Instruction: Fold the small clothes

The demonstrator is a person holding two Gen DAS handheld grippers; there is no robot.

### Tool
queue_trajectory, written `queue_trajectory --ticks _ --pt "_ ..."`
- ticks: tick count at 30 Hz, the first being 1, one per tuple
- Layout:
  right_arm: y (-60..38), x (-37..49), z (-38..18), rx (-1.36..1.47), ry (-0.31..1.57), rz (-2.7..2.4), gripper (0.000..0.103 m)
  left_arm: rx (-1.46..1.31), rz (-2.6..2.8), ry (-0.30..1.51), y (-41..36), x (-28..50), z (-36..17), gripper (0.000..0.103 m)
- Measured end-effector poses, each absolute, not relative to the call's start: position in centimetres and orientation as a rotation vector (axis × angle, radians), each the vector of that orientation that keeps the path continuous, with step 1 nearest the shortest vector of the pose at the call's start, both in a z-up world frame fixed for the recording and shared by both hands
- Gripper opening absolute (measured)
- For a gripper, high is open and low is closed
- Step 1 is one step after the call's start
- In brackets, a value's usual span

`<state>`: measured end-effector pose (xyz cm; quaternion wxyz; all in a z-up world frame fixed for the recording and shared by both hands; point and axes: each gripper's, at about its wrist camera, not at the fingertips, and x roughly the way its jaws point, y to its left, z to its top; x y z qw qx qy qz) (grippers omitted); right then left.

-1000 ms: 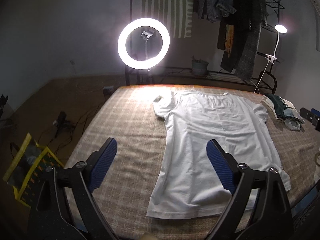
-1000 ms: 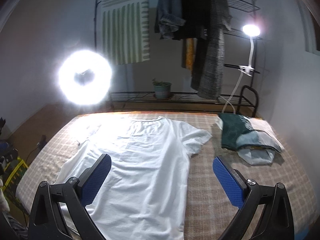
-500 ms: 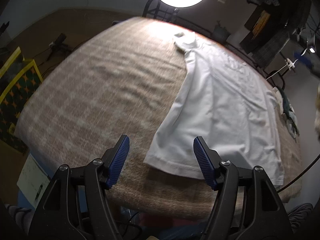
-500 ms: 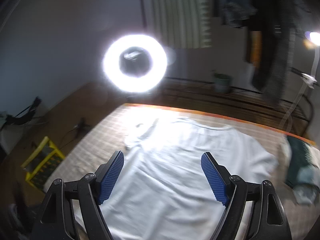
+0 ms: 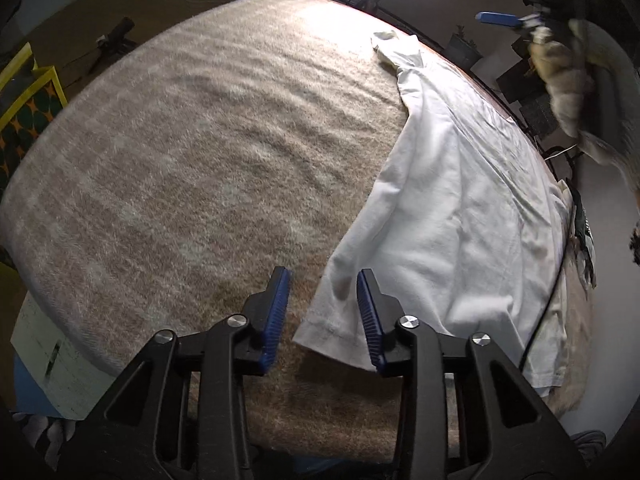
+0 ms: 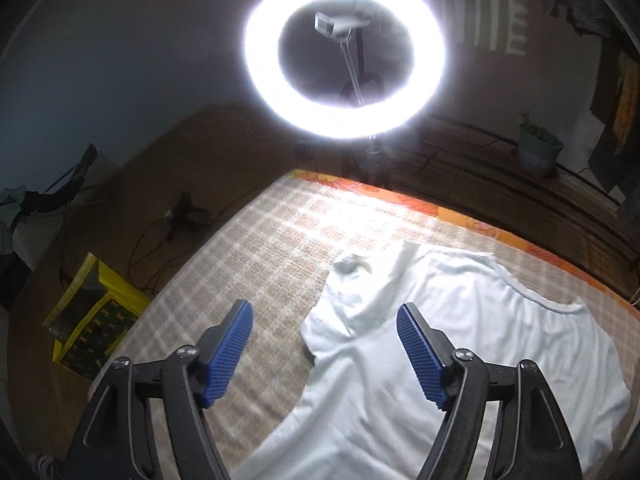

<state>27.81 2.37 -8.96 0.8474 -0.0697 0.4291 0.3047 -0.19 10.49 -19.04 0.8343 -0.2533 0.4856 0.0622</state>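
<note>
A white T-shirt [image 5: 460,200] lies flat on a checked beige bed cover [image 5: 180,140]. My left gripper [image 5: 323,280] is open, its jaws partly narrowed, low over the shirt's near left hem corner [image 5: 320,328], which lies between the pads. My right gripper [image 6: 325,316] is open and wide above the shirt's left sleeve [image 6: 344,300]; the shirt also shows in the right wrist view [image 6: 460,360]. The right gripper's blue pad [image 5: 498,19] and the hand holding it show far off in the left wrist view.
A bright ring light [image 6: 346,44] on a stand is at the bed's far edge. A yellow-edged bag [image 6: 92,320] and cables lie on the floor to the left. A potted plant [image 6: 536,148] sits on a low rack behind. Folded dark clothes [image 5: 582,232] lie at the bed's right.
My left gripper has dropped to the shirt's hem corner and its jaws have narrowed. My right gripper has swung left and forward over the left sleeve.
</note>
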Motion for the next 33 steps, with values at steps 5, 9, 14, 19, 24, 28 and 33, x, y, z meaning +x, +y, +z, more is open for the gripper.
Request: queue_trajectory --ticks 5,9,14,19,24,28,33 --pt "6.9 32.2 -13.5 -0.169 0.997 0.632 0.073 -0.584 0.086 1.035 10.4 0.4 -19.5 0.005" --pt "9.3 34.7 -16.6 -0.210 1.047 0.604 0.065 -0.640 0.080 1.025 10.8 0.5 -19.5 0.001" --pt "11.1 37.2 -19.4 -0.245 1.091 0.554 0.063 -0.650 0.067 1.002 10.8 0.6 -18.9 0.000" --pt "12.3 37.7 -21.0 -0.319 1.107 0.518 0.060 -0.655 0.070 0.990 11.0 0.7 -18.7 0.000" --pt "13.0 37.1 -21.1 -0.412 1.081 0.488 0.029 -0.633 0.067 0.974 11.3 0.2 -18.1 0.000" --pt "12.6 37.1 -20.8 -0.415 1.080 0.491 0.001 -0.618 0.062 0.961 11.1 -0.1 -17.7 0.000" --pt "10.3 37.1 -17.9 -0.322 1.043 0.534 0.001 -0.570 0.056 0.929 10.6 -0.6 -16.5 0.000"
